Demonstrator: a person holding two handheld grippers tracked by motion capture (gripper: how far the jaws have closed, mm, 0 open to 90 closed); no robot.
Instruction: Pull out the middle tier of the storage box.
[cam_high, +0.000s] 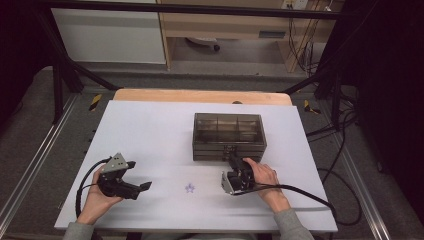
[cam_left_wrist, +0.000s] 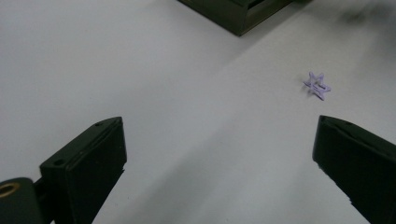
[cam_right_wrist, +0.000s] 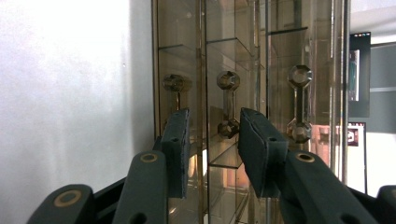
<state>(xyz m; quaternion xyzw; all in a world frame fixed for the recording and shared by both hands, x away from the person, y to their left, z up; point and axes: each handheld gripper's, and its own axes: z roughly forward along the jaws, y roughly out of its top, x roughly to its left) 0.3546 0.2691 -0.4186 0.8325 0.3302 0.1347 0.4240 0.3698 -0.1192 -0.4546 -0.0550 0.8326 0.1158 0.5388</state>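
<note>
A smoky see-through drawer box (cam_high: 228, 131) stands on the white table (cam_high: 150, 130) right of centre. My right gripper (cam_high: 233, 156) is at the box's front face. In the right gripper view its jaws (cam_right_wrist: 215, 133) straddle the middle drawer's metal handle (cam_right_wrist: 228, 105), with a gap left on one side, so they are open around it. A small purple star (cam_high: 189, 188) lies flat on the table near the front. My left gripper (cam_high: 141, 175) rests to the star's left with its jaws wide open and nothing between them (cam_left_wrist: 219, 149). The star (cam_left_wrist: 317, 85) lies ahead of its right jaw.
A corner of the drawer box (cam_left_wrist: 238, 11) shows at the top of the left gripper view. Two more drawer handles (cam_right_wrist: 299, 102) flank the one between my right jaws. A wooden strip (cam_high: 200, 96) borders the table's far edge, and cables (cam_high: 345, 150) trail on the floor at right.
</note>
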